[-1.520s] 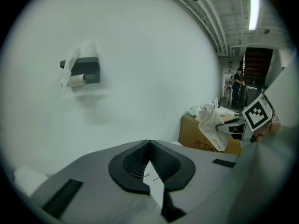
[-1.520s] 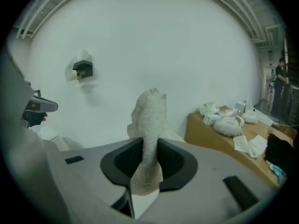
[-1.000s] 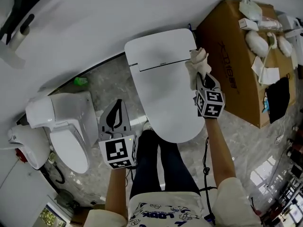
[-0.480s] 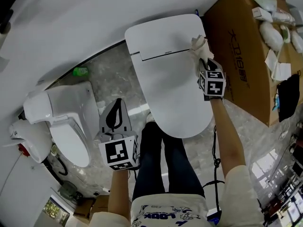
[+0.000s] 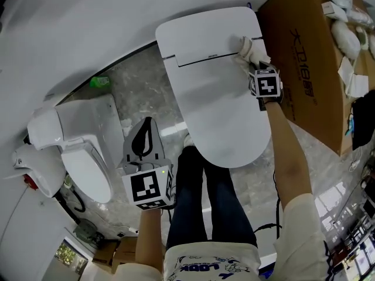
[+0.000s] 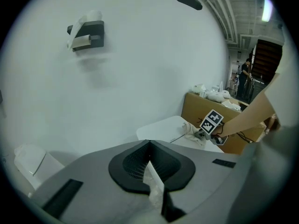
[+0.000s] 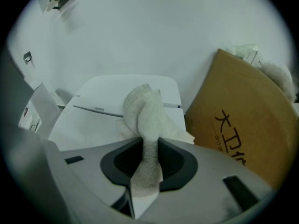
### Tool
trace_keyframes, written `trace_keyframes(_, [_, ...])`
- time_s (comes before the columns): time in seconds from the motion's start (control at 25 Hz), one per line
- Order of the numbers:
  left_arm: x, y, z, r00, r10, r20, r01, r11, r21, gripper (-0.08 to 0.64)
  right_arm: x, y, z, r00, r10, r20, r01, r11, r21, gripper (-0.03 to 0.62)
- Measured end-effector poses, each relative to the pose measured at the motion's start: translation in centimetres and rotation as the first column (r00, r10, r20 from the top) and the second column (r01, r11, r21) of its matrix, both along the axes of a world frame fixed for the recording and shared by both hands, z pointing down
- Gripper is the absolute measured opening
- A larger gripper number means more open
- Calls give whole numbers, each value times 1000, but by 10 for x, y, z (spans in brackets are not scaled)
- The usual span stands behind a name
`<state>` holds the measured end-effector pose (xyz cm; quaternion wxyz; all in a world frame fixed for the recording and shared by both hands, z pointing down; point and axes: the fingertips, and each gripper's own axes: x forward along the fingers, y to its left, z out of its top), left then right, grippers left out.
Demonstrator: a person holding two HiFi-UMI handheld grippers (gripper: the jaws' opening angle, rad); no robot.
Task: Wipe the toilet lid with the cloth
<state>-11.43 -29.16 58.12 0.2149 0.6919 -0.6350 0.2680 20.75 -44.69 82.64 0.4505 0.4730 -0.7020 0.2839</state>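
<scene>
The white toilet lid [image 5: 217, 98] lies shut in the middle of the head view. My right gripper [image 5: 253, 60] is shut on a cream cloth [image 5: 251, 47], which rests bunched on the toilet's far right corner, at the right end of the hinge seam. In the right gripper view the cloth [image 7: 142, 108] runs down between the jaws of that gripper [image 7: 148, 141], over the lid [image 7: 93, 120]. My left gripper [image 5: 147, 123] hangs shut over the floor, left of the toilet. The left gripper view shows its tips [image 6: 150, 164] closed, with the cloth [image 6: 191, 133] far ahead.
A brown cardboard box [image 5: 304, 63] with white items on top stands close against the toilet's right side. A second white toilet [image 5: 82, 151] sits at the left. The person's legs [image 5: 205, 204] are in front of the bowl. A paper holder [image 6: 86, 34] hangs on the wall.
My right gripper has moved the cloth from the lid's right edge up onto the back right corner by the seam. The left gripper has kept its place.
</scene>
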Motion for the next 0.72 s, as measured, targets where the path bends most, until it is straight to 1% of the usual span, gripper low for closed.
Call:
trace_keyframes(0.24, [7, -10, 2, 1000, 8, -2, -8, 1000, 16, 3, 0, 1, 2, 999, -17, 31, 17, 1000, -10, 84])
trace_keyframes(0.44, [19, -16, -3, 1000, 24, -13, -24, 999, 31, 3, 11, 13, 2, 999, 21, 49, -20, 1000, -18, 84])
trace_keyframes(0.72, [31, -26, -4, 999, 45, -15, -44, 998, 50, 3, 31, 46, 3, 996, 77, 54, -76, 997, -35, 85])
